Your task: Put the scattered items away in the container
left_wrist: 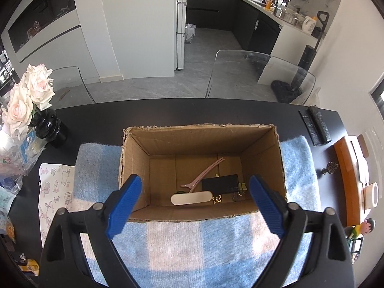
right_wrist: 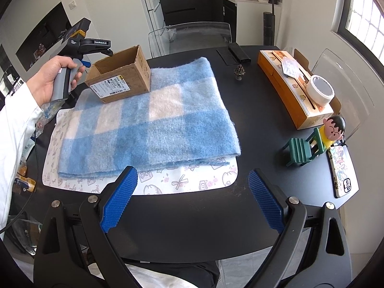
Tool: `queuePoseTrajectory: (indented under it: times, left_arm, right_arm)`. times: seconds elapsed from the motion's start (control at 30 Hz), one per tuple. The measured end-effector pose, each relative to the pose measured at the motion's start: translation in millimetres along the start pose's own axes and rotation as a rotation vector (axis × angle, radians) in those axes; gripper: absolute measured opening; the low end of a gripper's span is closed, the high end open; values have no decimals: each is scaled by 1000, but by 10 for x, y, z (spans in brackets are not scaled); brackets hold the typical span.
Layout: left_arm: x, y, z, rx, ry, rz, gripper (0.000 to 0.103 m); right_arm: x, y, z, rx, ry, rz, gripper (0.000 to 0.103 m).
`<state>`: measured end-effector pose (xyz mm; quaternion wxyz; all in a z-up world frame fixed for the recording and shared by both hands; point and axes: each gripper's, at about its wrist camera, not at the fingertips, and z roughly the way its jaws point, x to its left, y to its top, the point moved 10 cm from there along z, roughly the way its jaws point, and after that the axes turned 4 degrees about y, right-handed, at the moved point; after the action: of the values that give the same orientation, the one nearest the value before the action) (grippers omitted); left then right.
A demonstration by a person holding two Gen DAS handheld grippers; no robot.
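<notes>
Hovering over the near rim of the cardboard box (left_wrist: 204, 148), the left gripper (left_wrist: 195, 204) has its blue fingers spread wide with nothing between them. Inside the box lie a pink hair clip (left_wrist: 204, 171), a cream oblong clip (left_wrist: 191, 198), a black rectangular card (left_wrist: 220, 183) and a small binder clip (left_wrist: 236, 195), all gathered toward the box's near right corner. The box stands on a blue-and-white checked blanket (left_wrist: 187, 242), which rests on a patterned white mat (right_wrist: 187, 182) on the black table (right_wrist: 264, 144). The right gripper (right_wrist: 192, 201) is held well back from the box, beyond the mat's near edge, its fingers also parted and empty. Right of the box stand a small bronze ornament (right_wrist: 239, 72), an orange box (right_wrist: 288, 88) topped by a tape roll (right_wrist: 320, 91), a cartoon figurine (right_wrist: 332, 129) on a green toy chair (right_wrist: 302, 150), and a decorated phone (right_wrist: 342, 170). Left of the box, pale roses (left_wrist: 28, 96) sit in a black vase (left_wrist: 51, 129).
</notes>
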<state>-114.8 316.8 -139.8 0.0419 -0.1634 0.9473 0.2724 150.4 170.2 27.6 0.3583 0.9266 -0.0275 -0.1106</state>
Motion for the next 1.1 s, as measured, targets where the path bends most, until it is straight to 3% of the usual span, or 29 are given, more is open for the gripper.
queuePoseTrajectory:
  times: [0.2, 0.4, 0.63, 1.1]
  left_arm:
    - [8, -52, -106, -19, -6, -1, 98]
    - [24, -234, -462, -71, -37, -7, 98]
    - [163, -665, -1053, -132, -52, -12, 98]
    - [664, -1638, -1977, -178, 32, -101, 98]
  right_arm:
    - [1, 9, 18, 3, 1, 1, 95]
    - [39, 41, 63, 3, 2, 5, 95]
    - [202, 135, 152, -7, 10, -20, 95]
    - [556, 119, 318, 4, 48, -91, 95]
